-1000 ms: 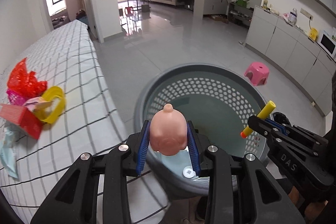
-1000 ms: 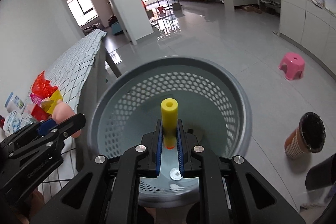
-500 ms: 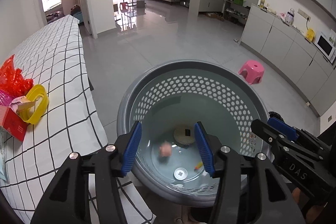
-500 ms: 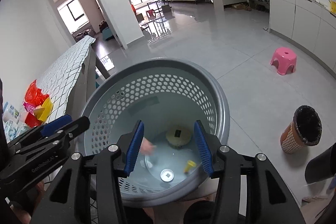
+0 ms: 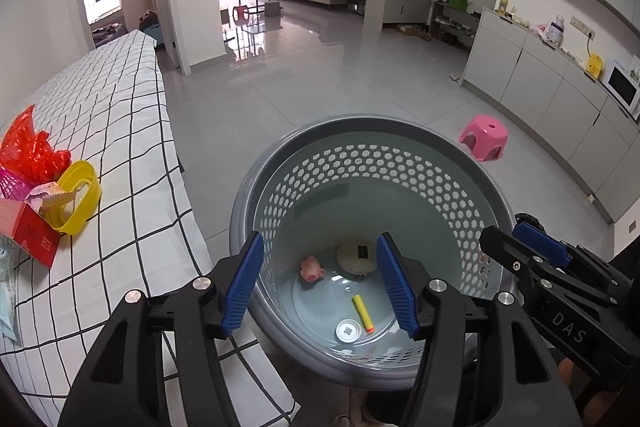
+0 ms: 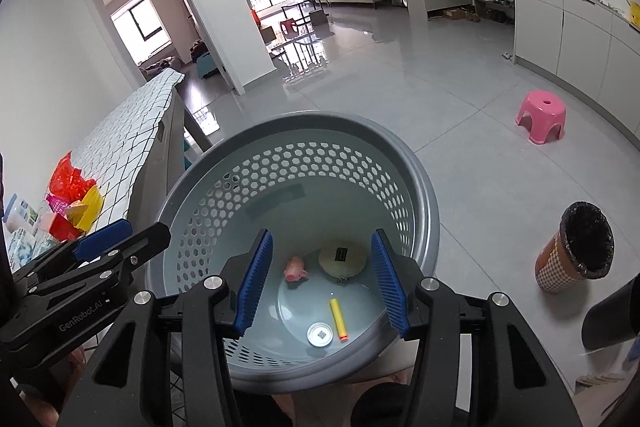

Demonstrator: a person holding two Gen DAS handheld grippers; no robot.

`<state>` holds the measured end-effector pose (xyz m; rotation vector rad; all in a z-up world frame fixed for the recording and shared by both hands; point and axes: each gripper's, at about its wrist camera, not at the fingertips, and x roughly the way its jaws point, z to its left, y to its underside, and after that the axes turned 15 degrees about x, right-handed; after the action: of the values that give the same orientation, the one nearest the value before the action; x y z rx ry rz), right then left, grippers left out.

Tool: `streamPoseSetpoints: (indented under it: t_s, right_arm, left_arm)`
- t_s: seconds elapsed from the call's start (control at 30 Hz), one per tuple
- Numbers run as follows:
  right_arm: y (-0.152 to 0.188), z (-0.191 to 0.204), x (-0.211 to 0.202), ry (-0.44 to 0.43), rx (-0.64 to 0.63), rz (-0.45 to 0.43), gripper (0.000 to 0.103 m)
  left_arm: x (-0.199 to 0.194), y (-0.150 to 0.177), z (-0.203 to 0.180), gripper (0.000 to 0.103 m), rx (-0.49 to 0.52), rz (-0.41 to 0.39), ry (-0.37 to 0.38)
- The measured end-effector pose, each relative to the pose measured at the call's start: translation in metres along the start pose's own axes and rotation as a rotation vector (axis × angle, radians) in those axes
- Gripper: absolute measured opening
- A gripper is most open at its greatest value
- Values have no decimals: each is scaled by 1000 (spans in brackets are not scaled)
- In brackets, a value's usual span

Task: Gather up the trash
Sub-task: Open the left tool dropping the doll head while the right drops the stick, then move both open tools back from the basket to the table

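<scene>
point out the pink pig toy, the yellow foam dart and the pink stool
pink pig toy [image 5: 311, 268], left wrist view, its body
yellow foam dart [image 6: 338, 319], right wrist view, mid shaft
pink stool [image 6: 541, 115], right wrist view, its seat top

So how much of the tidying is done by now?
Three bits lie in the basket: a pink toy, a yellow dart and a round pad. The left gripper and right gripper hang over it, jaws just opened, nothing between them. Still on the bed: red wrapper, yellow ring, red box.
</scene>
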<state>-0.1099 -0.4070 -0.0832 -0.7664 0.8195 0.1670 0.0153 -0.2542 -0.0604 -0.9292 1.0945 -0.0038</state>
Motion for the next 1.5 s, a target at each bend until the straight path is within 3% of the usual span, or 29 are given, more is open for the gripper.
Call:
streamPoseSetpoints:
  t_s: [0.17, 0.4, 0.57, 0.8, 1.03, 1.5]
  right_arm:
    - [0, 2, 0, 0, -2, -5, 52]
    - [1, 4, -2, -8, -11, -16, 58]
    - [4, 8, -8, -10, -23, -48, 69]
    - [7, 22, -15, -54, -47, -74, 73]
    - [14, 49, -15, -99, -98, -76, 76]
    - [46, 124, 2, -200, -243, -19, 78]
  left_arm:
    - [-2, 0, 1, 58, 0, -1, -6]
    - [-12, 3, 5, 66, -3, -14, -28]
    - [-23, 4, 8, 73, -9, -34, -48]
    - [-45, 10, 22, 82, -41, -69, -87]
    - [-70, 22, 51, 91, -106, -95, -162]
    - [-107, 77, 143, 94, -281, -50, -377]
